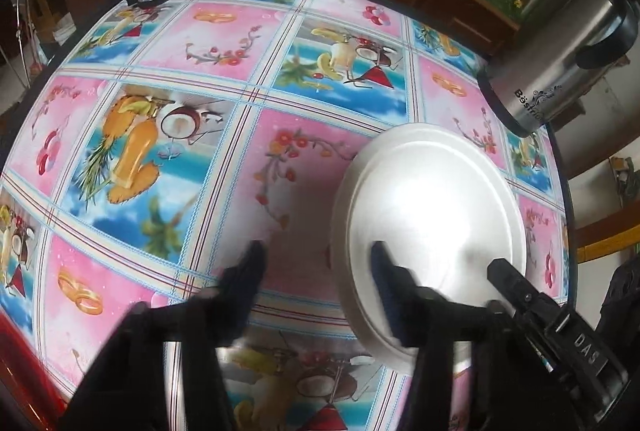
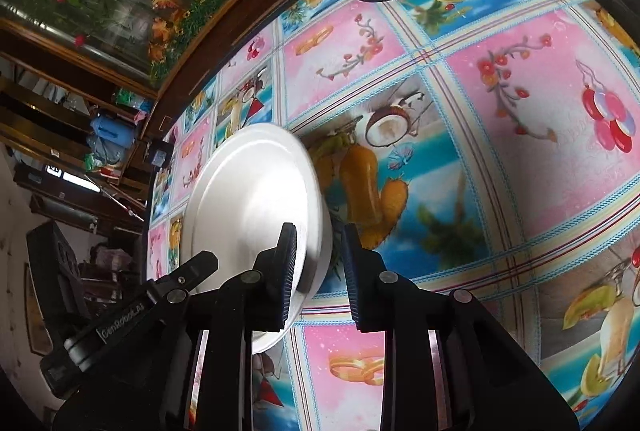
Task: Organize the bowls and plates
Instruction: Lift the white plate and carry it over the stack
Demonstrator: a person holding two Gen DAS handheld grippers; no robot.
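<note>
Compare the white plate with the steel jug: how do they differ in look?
The white plate is low, wide and plain; the steel jug is tall, narrow and carries printed lettering. The plate is white, the jug shiny metal. Both rest on the patterned tablecloth.

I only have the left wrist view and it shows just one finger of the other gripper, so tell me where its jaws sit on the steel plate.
Observer: The right gripper straddles the plate at its rim, with one finger over the dish and the other outside, over the tablecloth.
Operator: Say whether it's clamped.
Observer: It doesn't look clamped. A sliver of cloth shows between the outer pad and the rim.
Operator: Describe the plate's side there.
Observer: A low wall drops from the rim, so it is a shallow dish, not a flat plate.
</note>
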